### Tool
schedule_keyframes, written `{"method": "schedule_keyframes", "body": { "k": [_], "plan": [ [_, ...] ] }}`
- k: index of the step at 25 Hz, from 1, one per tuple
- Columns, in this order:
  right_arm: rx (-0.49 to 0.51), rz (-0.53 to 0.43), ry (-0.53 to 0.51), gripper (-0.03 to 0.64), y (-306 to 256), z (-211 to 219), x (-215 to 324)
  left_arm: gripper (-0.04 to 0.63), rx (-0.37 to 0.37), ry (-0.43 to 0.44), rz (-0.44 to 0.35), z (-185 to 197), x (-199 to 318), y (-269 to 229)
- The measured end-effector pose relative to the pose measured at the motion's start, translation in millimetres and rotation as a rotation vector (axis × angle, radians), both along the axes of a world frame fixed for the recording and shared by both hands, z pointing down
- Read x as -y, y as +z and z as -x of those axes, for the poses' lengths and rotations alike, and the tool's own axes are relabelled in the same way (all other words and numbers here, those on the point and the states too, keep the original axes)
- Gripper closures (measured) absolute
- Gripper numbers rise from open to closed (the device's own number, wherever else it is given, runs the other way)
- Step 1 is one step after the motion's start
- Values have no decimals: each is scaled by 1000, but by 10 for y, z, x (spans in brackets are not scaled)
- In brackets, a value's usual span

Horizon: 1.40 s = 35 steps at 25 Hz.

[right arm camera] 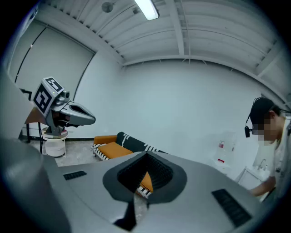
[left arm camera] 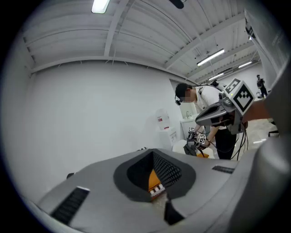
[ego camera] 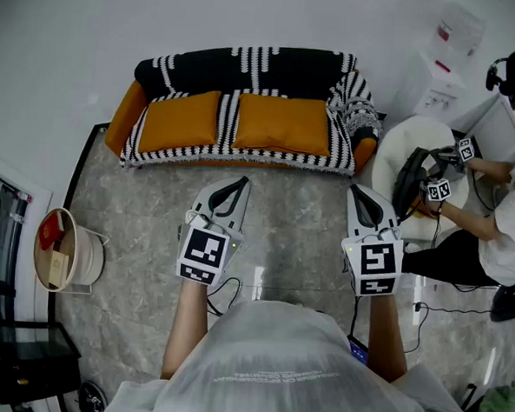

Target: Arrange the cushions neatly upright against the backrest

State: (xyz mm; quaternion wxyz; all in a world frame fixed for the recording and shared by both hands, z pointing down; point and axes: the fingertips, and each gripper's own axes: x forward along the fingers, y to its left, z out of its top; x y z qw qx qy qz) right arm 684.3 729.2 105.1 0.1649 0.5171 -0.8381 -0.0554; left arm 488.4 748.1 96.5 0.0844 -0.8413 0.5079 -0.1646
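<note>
Grey jaws are pressed together on both tools, nothing between them. You hold the left gripper (ego camera: 240, 184) and right gripper (ego camera: 356, 193) short of the sofa (ego camera: 122, 118), probably lining up a first reach. On the sofa's seat, one orange cushion (ego camera: 180, 122) lies flat beside a second cushion (ego camera: 282, 124), neither yet propped against the backrest (ego camera: 248, 68).

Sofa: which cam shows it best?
Head view: the whole sofa is in frame from above, unblocked. Right gripper view catches only one end of it; left gripper view shows only an orange, striped sliver between its jaws.
</note>
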Motion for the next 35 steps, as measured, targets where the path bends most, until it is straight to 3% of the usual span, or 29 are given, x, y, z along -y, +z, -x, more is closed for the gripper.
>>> {"method": "schedule_keyframes", "body": {
  "k": [7,14,21,24,30,35],
  "plan": [
    [64,-23,-8,615,-54,-184,75,591,-5,-9,16,-153,55,67],
    [77,33,-50,615,62,-356,187,591,-27,-79,45,-237,35,182],
    [67,-82,-91,617,-72,-377,305,591,-44,-109,75,-272,87,353],
    [89,-72,-101,617,-35,-339,497,591,-51,-113,87,-220,298,435],
    [107,63,-124,617,310,-185,1123,591,-59,-105,94,-17,994,589],
    [168,116,-72,617,357,-25,1807,591,-61,-86,122,263,1722,669]
  ]
}}
